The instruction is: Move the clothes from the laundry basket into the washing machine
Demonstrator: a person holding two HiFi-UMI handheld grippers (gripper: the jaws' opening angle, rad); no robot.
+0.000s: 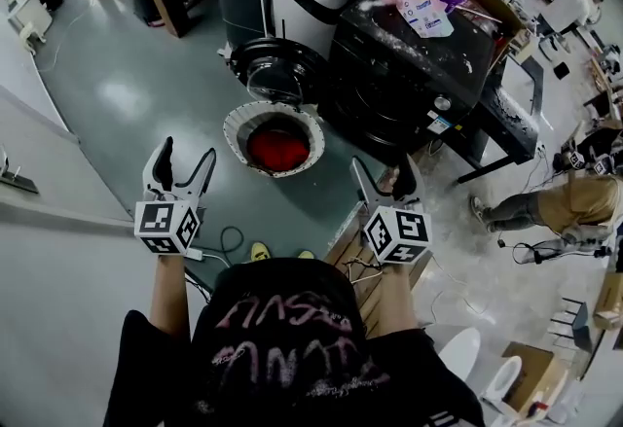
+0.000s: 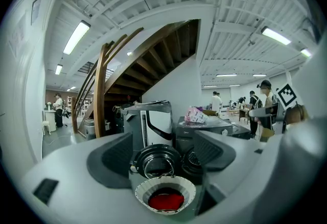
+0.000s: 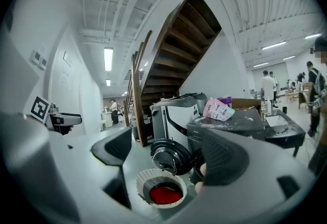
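Sitting on the floor ahead, well clear of left gripper (image 1: 185, 160) and right gripper (image 1: 384, 174), both spread wide and empty: round basket (image 1: 232, 135), mouth up, red clothes (image 1: 277, 145) inside.

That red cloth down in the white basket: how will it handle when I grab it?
The bunched red cloth lies slumped in a heap, so it is probably floppy and will drape from the jaws. It looks small, so likely light. The round white laundry basket may shift if the cloth snags.

Red cloth (image 1: 277, 145) in wht plastic basket (image 1: 234, 133), glossy blk washer door (image 1: 275, 70)
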